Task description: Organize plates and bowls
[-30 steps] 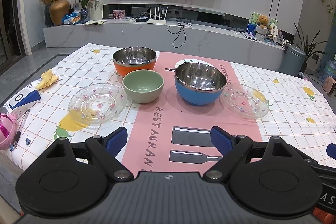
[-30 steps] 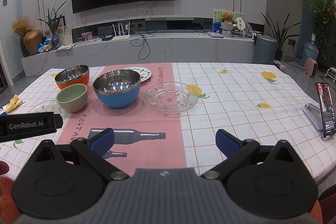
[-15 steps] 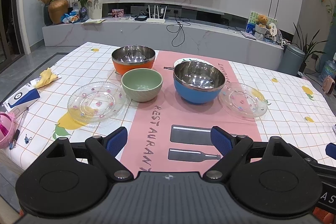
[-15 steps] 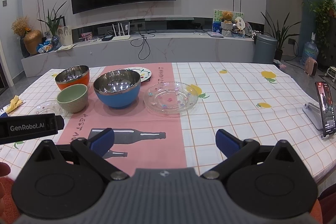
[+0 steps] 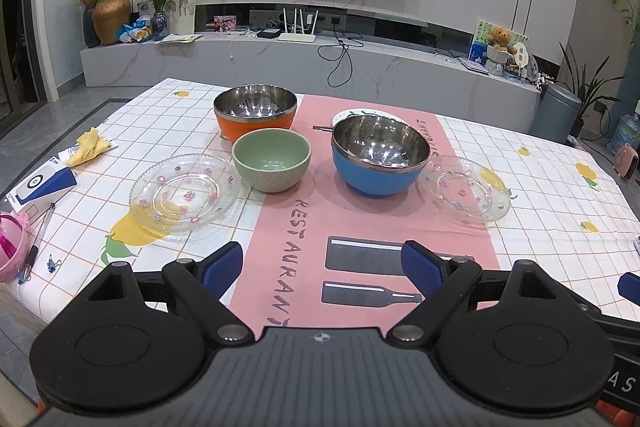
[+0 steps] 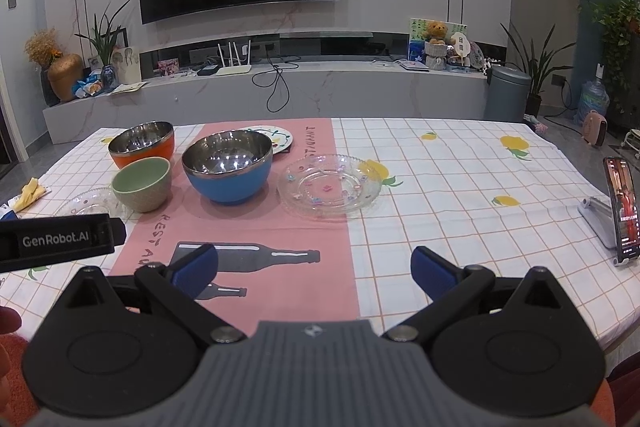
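Nothing is stacked yet. The green bowl (image 5: 271, 165) sits just left of the blue bowl (image 5: 380, 155), the orange bowl (image 5: 255, 113) behind-left, a glass plate (image 5: 184, 197) far left, another (image 5: 464, 193) right. Left claw (image 5: 322, 265) and right claw (image 6: 314, 269) both gape wide, empty, short of the blue bowl.

Dim indoor light, sharp, fisheye-warped edges

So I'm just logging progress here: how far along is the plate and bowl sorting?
Nothing looks done yet. The orange bowl, green bowl and blue bowl sit apart, unstacked; the two glass plates lie at opposite ends, and a small patterned plate sits behind the blue bowl. Nothing is in hand: left gripper and right gripper hover open. All stacking remains.
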Motion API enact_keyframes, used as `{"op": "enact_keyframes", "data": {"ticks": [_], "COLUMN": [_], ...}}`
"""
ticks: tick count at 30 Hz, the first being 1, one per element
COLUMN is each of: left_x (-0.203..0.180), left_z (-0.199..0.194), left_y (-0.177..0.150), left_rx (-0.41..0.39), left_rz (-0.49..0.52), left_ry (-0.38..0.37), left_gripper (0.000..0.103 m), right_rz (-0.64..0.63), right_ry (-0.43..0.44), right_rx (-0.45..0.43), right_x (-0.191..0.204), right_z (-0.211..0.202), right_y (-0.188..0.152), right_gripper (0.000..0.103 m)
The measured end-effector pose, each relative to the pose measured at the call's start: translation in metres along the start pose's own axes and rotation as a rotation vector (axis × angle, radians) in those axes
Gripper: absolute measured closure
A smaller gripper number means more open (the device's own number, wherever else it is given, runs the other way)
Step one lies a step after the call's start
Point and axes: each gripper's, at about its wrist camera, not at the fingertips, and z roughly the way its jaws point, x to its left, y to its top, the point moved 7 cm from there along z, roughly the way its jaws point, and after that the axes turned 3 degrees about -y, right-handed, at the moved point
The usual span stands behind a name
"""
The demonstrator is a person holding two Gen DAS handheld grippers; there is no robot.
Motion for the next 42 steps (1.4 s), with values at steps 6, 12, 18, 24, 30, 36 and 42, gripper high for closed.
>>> {"op": "enact_keyframes", "data": {"ticks": [6,12,18,24,30,36,42], "left_x": [0.002,0.004,0.005,0.008,0.011,0.009,0.010], "left_z": [0.000,0.003,0.007,0.016,0.029,0.050,0.083], "left_y": [-0.001,0.000,0.000,0.003,0.017,0.037,0.059], "left_rx": [0.006,0.018,0.026,0.025,0.044,0.071,0.125], "left_rz": [-0.007,-0.010,-0.011,-0.007,-0.017,-0.017,-0.064], "left_ry": [0.003,0.003,0.002,-0.022,-0.060,-0.109,-0.135], "left_gripper": [0.000,0.000,0.000,0.011,0.025,0.036,0.061], "right_rz": [0.000,-0.005,-0.007,-0.016,-0.018,0.005,0.019], "right_ry": [0.002,0.005,0.007,0.009,-0.002,0.024,0.028], "right_rx": [0.004,0.008,0.016,0.020,0.003,0.034,0.047], "right_x": [0.001,0.002,0.003,0.005,0.008,0.012,0.017], "right_z": [0.001,0.003,0.009,0.017,0.029,0.056,0.092], "right_y": [0.000,0.000,-0.001,-0.002,0.010,0.032,0.055], "right_gripper": [0.002,0.002,0.002,0.003,0.003,0.008,0.016]}}
